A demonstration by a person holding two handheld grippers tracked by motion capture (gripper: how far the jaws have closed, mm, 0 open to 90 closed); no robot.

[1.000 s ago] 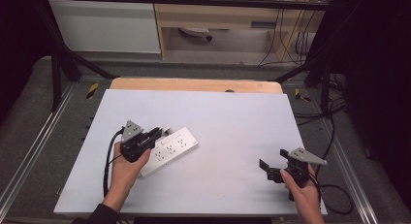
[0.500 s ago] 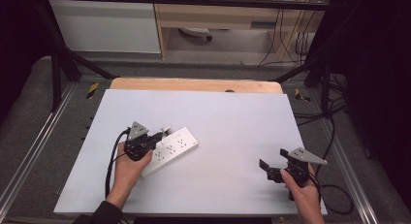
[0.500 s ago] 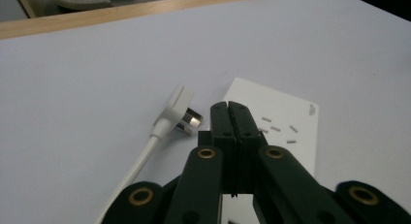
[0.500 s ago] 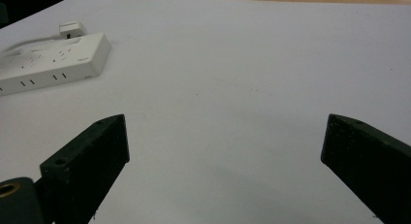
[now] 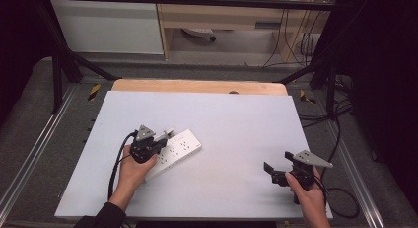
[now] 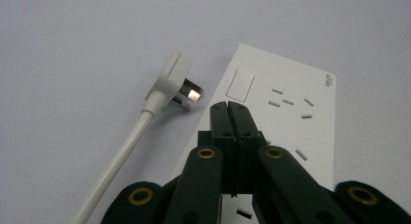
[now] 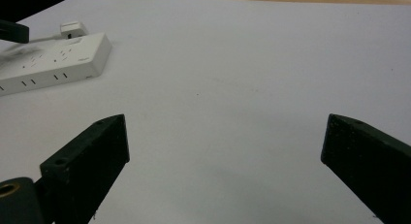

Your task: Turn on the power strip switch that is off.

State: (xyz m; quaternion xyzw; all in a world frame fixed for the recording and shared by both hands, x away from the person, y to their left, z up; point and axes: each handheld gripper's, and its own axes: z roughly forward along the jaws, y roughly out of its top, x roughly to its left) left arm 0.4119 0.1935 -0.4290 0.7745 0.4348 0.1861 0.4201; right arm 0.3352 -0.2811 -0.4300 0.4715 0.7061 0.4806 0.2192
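Note:
A white power strip [image 5: 181, 146] lies slantwise on the table's left half, with its white plug [image 5: 167, 132] and cable beside its far end. My left gripper [image 5: 158, 143] is shut with nothing between its jaws. In the left gripper view its closed tips [image 6: 228, 105] hover just over the strip [image 6: 295, 122], near the switch, with the plug [image 6: 172, 81] lying prongs-up to the left. My right gripper [image 5: 277, 164] rests open near the table's front right corner. Its jaws [image 7: 225, 132] stand wide apart over bare table, far from the strip [image 7: 58, 61].
The white tabletop [image 5: 231, 119] has a wooden strip along its far edge. Metal rails run along both sides of the table, and black cables trail at the right. A cabinet and shelving stand beyond the far edge.
My left gripper has dropped slightly and edged right over the power strip. The right gripper has stayed still.

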